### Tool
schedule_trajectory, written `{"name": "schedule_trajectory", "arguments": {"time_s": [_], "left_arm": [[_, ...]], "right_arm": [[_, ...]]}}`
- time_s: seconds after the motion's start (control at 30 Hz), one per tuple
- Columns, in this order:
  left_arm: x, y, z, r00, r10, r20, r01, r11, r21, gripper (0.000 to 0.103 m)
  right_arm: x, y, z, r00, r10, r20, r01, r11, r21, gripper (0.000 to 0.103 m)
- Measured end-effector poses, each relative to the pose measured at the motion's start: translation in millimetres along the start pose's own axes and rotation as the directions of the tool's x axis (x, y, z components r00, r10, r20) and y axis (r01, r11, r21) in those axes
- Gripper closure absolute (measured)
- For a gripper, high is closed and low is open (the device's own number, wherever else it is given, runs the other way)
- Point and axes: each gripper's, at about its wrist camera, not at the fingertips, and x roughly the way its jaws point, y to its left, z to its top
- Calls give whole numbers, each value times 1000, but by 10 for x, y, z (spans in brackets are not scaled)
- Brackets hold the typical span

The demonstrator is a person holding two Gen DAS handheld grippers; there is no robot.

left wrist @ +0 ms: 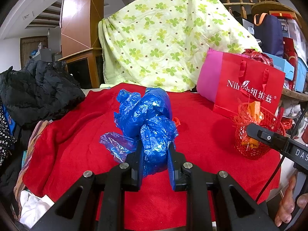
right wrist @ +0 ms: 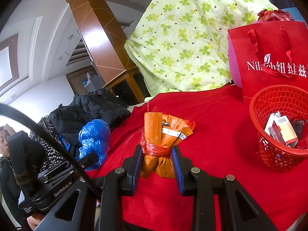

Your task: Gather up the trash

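Note:
My left gripper [left wrist: 155,150] is shut on a crumpled blue plastic bag [left wrist: 148,119] that lies on the red cloth [left wrist: 80,134]. My right gripper [right wrist: 156,154] is shut on an orange wrapper bundle [right wrist: 163,134] tied with red plastic, held above the red cloth [right wrist: 211,154]. A red mesh basket [right wrist: 281,159] stands to the right of the bundle and holds small cartons and wrappers. In the left wrist view the right gripper's finger [left wrist: 269,137] and the orange bundle [left wrist: 255,109] sit in front of the basket [left wrist: 250,150]. The blue bag also shows in the right wrist view [right wrist: 94,140].
A red paper gift bag [left wrist: 248,88] stands behind the basket. A green clover-print quilt [left wrist: 169,38] is draped at the back. A black jacket [left wrist: 34,92] lies at the left. A small red scrap [left wrist: 176,120] lies beside the blue bag.

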Motion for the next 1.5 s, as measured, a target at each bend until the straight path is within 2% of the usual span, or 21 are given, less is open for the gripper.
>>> {"name": "schedule_trajectory", "arguments": {"time_s": [1.5], "left_arm": [[-39, -29, 8, 1000, 16, 10, -17, 1000, 13, 80]], "right_arm": [[-89, -38, 54, 1000, 22, 23, -22, 1000, -14, 71]]}}
